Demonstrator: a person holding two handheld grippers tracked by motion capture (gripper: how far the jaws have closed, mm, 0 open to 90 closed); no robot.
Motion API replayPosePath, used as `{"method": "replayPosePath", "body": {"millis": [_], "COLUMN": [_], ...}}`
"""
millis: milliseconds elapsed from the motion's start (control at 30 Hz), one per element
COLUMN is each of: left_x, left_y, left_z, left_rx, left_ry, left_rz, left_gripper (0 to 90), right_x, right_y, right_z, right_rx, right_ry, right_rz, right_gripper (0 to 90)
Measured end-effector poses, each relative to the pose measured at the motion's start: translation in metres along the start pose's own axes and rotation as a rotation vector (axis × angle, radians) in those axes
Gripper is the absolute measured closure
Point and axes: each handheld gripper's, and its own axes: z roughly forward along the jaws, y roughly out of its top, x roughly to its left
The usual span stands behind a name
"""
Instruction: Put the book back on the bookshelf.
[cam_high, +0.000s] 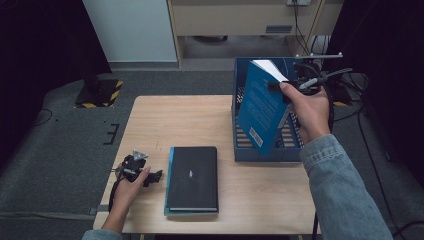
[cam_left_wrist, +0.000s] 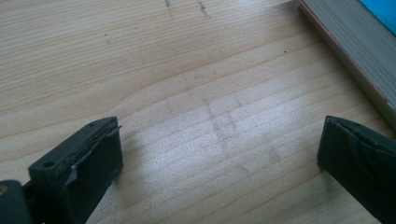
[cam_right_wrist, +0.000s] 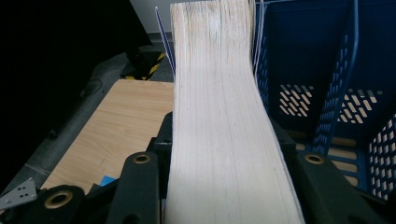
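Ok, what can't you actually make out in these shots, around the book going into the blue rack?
- Blue book: back-cover print too small in the high view; in the right gripper view its page edges hide both covers.
- Blue file rack: the book and the right hand hide its inside, so which slot is unclear.
- Black book: in the left gripper view the frame edge cuts it off.
- Left gripper: jaws apart over bare table.

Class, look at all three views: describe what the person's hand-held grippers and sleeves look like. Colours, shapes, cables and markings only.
Both hand-held grippers are black. The left hand-held gripper carries a grey three-cornered plate with holes; its jaws are blocky, with padded inner faces. The right hand-held gripper trails a grey cable and shows brass-coloured ringed holes. The sleeves are blue denim.
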Motion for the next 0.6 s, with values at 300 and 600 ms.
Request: {"method": "replayPosePath", "body": {"millis": [300,600], "left_x": [0.0,0.0], "left_y": [-0.001,0.0], "left_z": [0.0,0.0], "left_rx": [-0.004,-0.001], "left_ry": [-0.002,-0.003], "left_rz": [0.002,0.004], "left_gripper": [0.0,0.0], "right_x": [-0.003,-0.002], "right_y": [0.0,0.002], "right_z": [0.01,0.018], "right_rx": [0.0,-0.012], "right_ry": [-0.016,-0.028], "right_rz": [0.02,0.036], "right_gripper": [59.0,59.1]}}
